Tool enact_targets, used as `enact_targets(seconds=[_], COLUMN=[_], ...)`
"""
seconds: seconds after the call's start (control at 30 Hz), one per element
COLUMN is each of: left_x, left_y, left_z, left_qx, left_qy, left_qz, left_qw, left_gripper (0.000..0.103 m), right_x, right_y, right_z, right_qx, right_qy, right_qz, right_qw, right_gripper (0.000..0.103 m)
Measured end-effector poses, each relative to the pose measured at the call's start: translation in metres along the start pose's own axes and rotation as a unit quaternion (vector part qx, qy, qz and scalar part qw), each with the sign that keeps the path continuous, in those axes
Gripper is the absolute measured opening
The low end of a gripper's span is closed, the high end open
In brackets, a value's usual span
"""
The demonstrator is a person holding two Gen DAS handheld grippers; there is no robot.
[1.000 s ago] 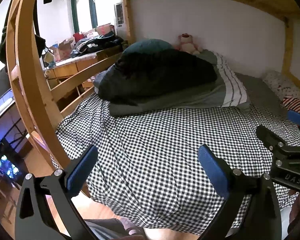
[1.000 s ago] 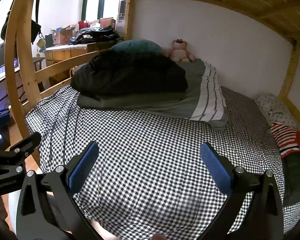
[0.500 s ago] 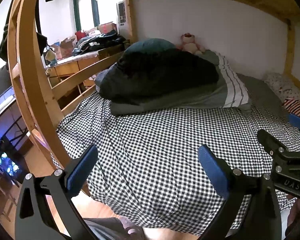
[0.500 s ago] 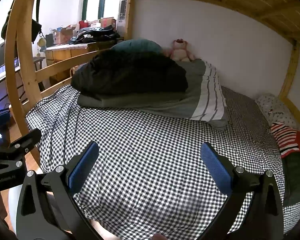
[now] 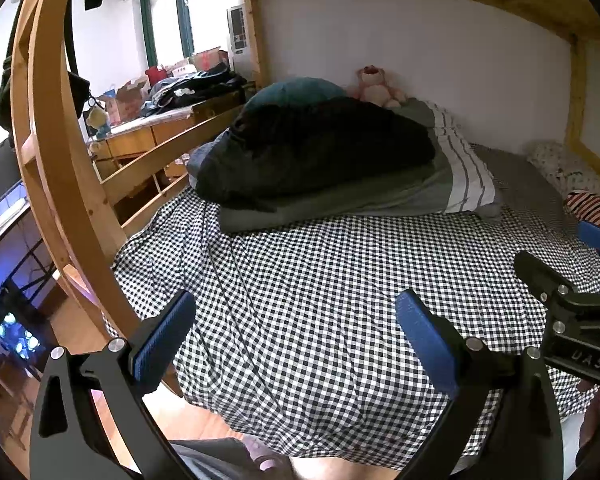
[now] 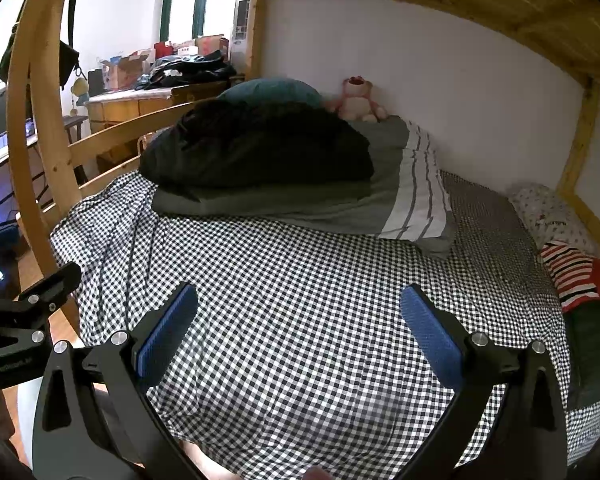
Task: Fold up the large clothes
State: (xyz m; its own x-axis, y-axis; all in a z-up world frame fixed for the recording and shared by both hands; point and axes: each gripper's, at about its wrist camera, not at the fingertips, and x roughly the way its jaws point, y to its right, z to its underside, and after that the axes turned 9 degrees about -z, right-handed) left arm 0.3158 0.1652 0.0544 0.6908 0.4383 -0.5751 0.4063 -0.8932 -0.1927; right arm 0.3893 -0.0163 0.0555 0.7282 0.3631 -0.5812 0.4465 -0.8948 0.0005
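Although the last second brings only a slight drift of the left view, we note no advance in folding. The left gripper (image 5: pixel 292 308) and right gripper (image 6: pixel 299 300) both hover with tongs wide apart and hold nothing. Beneath them the checked sheet (image 5: pixel 340 272) carries no spread garment. Only the right view shows the striped garment (image 6: pixel 576 276) in full, at the bed's right edge; the left view catches just its corner. Farther off, a dark bulky heap (image 6: pixel 260 144), possibly the large clothing, rests on the grey quilt (image 6: pixel 380 200). We cannot tell whether it is folded.
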Motion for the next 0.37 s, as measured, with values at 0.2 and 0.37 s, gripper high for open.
enact_targets(seconds=[0.2, 0.37], left_x=[-0.0005, -0.0015], left_y=[-0.0003, 0.0003], left_z=[-0.0012, -0.0012], left_qx=[-0.004, -0.001], left_qy=[-0.001, 0.001], left_qz=[0.001, 0.002], left_qw=[1.0000, 1.0000], left_gripper=[0.099, 0.099], right_x=[0.0001, -0.0008], right_y=[0.0005, -0.0006], right_z=[0.0002, 0.0011], right_qx=[0.000, 0.002], right_qy=[0.000, 0.001], right_qz=[0.000, -0.001], right_qw=[1.000, 1.000], right_gripper=[0.100, 0.100])
